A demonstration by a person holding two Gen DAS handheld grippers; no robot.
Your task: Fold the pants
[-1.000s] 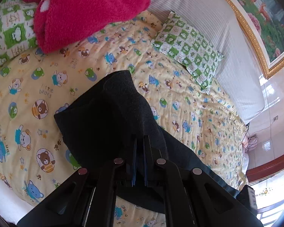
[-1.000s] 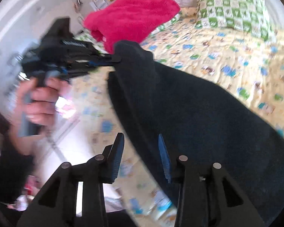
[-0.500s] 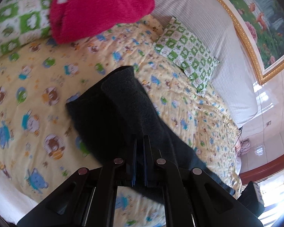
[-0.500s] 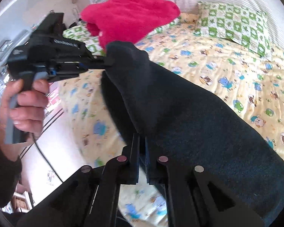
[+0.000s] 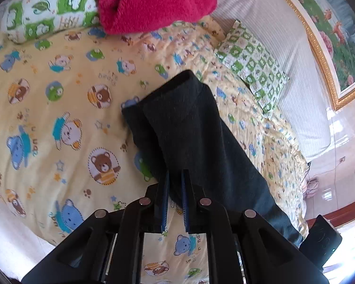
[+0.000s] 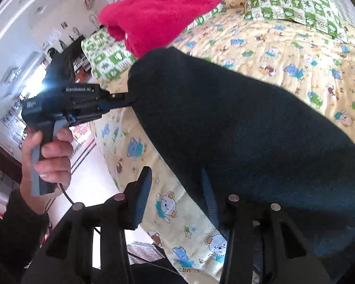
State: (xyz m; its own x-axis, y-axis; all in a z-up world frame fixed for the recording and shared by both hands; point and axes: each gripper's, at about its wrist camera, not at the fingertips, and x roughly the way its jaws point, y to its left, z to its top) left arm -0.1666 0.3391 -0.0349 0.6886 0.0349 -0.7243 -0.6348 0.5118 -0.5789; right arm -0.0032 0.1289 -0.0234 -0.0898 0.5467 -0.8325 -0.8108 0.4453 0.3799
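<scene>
dark navy fabric pants [image 5: 196, 127] were laid folded on the yellow bear-print bedsheet [image 5: 59, 123], near a red fluffy blanket [image 6: 158, 11]. left gripper [image 5: 175, 189] was pinched narrow on the pants' edge; right gripper [image 6: 175, 189] was spread wide, w/ nothing held.

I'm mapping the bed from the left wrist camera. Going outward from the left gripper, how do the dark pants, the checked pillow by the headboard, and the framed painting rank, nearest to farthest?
1. Dark pants: at the left gripper, running up the middle.
2. Checked pillow: upper right, on the bedspread past the pants.
3. Framed painting: far upper right, on the wall.
</scene>
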